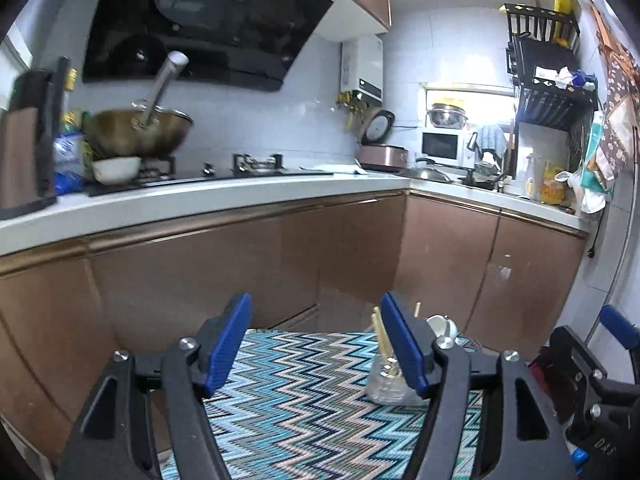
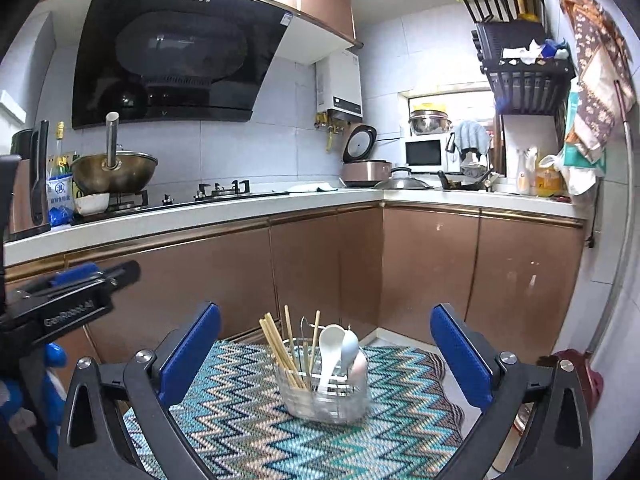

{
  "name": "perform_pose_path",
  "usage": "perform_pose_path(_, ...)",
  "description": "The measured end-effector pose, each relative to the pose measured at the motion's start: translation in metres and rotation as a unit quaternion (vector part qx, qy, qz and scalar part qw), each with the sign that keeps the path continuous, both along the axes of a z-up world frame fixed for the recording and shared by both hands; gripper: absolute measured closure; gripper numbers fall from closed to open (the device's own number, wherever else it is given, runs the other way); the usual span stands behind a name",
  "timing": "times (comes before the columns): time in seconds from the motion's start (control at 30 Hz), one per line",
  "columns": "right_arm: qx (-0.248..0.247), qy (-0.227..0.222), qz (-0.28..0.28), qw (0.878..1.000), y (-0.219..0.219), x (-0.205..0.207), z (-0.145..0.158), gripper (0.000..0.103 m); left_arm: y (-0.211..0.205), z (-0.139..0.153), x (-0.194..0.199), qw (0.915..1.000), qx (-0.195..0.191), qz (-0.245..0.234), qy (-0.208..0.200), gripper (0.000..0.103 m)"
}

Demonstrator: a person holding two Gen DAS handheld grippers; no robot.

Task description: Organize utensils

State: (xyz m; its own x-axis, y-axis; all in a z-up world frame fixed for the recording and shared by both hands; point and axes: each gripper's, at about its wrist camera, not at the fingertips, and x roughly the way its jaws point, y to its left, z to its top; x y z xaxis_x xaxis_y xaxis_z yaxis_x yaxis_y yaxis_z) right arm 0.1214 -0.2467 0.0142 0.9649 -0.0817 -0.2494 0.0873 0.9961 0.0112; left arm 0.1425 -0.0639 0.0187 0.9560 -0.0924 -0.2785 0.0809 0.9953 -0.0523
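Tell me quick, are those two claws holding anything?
Left gripper: open, holding nothing.
Right gripper: open, holding nothing.

wok [image 2: 114, 170], microwave [image 2: 426, 154], zigzag mat [image 2: 248, 420]

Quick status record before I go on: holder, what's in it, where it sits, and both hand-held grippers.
holder: clear glass holder, upright
contents: wooden chopsticks leaning left; white spoons on the right
surface: zigzag-patterned mat
loose utensils on mat: none visible
left hand-held gripper: open, empty, holder just behind its right finger
right hand-held gripper: open, empty, holder centred between the fingers, not touching
background: kitchen counter with wok
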Motion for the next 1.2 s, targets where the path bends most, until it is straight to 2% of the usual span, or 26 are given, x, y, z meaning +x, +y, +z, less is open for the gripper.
perform_pose_path(0.27,-0.011,-0.007,-0.017,1.000,0.005,-0.050,0.011,0.000,0.025,0.010,-0.062,0.9994,0.010,0.027,-0.022,0.034)
perform_pose_path(0.53,-0.004,-0.014,-0.032,0.999,0.001,-0.084,0.014,0.000,0.032,0.018,-0.101,0.9978,0.026,0.036,-0.050,0.027)
perform_pose_path(0.83,-0.007,-0.019,-0.037,0.999,0.005,-0.097,0.013,0.000,0.044,0.023,-0.123,0.9949,0.026,0.057,-0.079,0.024)
perform_pose_path(1.2,-0.016,-0.031,-0.050,0.998,0.005,-0.109,0.013,0.000,0.046,0.017,-0.129,0.9946,0.026,0.065,-0.077,0.024)
